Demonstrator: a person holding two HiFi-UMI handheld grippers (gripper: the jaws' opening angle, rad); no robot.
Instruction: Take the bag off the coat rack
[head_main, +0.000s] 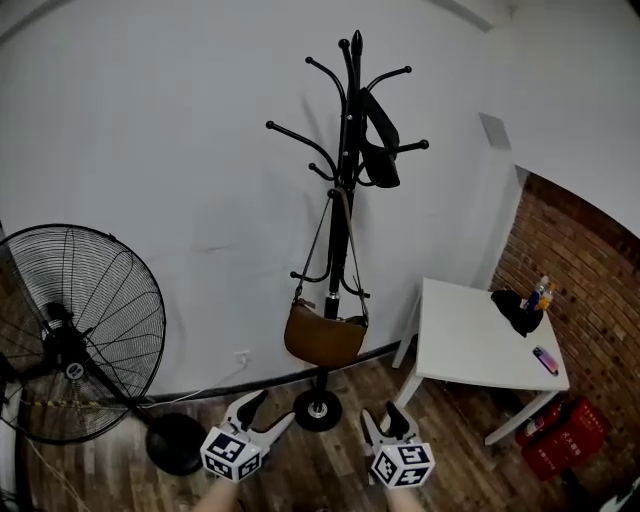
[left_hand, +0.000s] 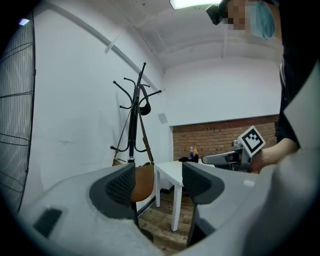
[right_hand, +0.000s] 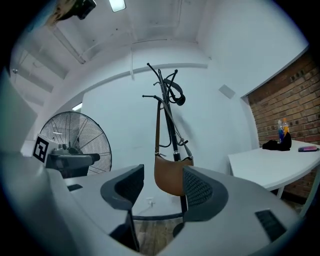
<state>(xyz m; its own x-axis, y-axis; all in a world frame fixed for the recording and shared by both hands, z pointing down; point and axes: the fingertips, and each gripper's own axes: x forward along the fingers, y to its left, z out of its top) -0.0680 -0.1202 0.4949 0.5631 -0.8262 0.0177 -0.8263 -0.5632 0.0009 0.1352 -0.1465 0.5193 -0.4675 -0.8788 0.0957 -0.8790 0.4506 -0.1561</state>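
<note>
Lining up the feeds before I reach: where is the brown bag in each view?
Head view: the brown bag hangs just below the picture's centre.
Left gripper view: the bag is low and left of centre, in the gap between the fingers.
Right gripper view: the bag is at centre, between the fingers.
Shared landmark: the white table, right of the bag in every view.

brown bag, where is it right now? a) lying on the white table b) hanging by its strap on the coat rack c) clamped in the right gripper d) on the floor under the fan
B: the brown bag hangs by its strap from the coat rack, off the floor, with no gripper touching it.
</note>
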